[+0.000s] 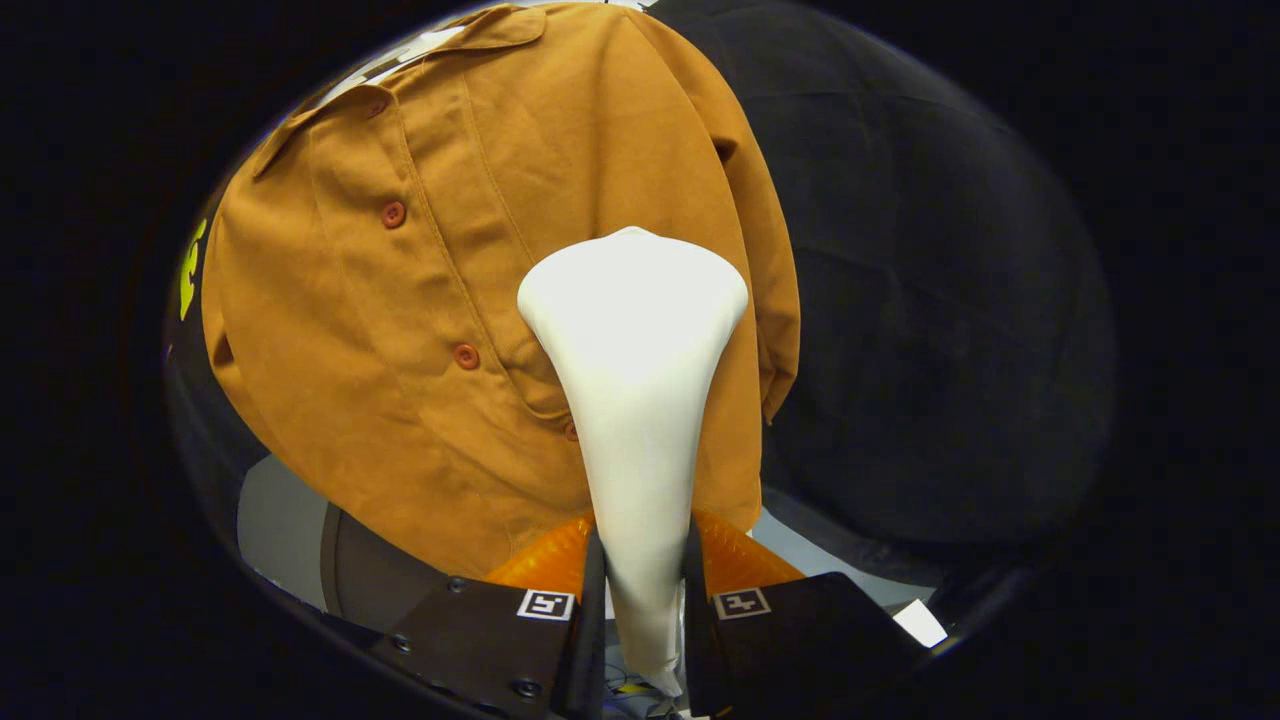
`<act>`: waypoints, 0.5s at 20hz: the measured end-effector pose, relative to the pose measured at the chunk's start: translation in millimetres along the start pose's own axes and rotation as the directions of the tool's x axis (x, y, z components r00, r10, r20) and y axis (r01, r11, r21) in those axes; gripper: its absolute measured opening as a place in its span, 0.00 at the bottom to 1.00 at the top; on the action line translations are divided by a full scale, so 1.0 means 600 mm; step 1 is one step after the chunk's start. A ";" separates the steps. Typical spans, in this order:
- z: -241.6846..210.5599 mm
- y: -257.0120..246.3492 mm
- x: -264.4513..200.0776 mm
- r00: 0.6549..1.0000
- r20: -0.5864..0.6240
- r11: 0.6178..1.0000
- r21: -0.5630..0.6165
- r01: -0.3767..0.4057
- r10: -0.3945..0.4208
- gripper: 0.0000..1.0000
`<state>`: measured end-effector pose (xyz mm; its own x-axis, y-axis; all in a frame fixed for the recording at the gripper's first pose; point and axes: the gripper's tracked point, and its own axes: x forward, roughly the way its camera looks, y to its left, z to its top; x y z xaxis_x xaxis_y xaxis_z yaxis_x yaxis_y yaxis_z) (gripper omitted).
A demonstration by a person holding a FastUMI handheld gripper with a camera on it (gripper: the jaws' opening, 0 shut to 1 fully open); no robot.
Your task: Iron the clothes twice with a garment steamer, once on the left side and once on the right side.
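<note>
— Between the fingers, what's it holding?
— The white garment steamer; the gripper has both fingers clamped on its narrow handle, with its wide head pointing away.
— And the clothing?
— Just beyond the head hangs the brown shirt, buttons left of the steamer, head over the right front panel.

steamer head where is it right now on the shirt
In the gripper view the white steamer, clamped between the jaws, has its head just right of the button row on the brown shirt.
</note>
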<state>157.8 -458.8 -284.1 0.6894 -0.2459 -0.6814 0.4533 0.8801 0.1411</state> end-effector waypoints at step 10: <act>-0.069 -0.031 -0.046 0.994 -0.052 0.996 -0.010 0.093 -0.094 0.36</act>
<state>107.0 -451.4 -297.5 0.6138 -0.3060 -0.7278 0.5103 0.8571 0.0700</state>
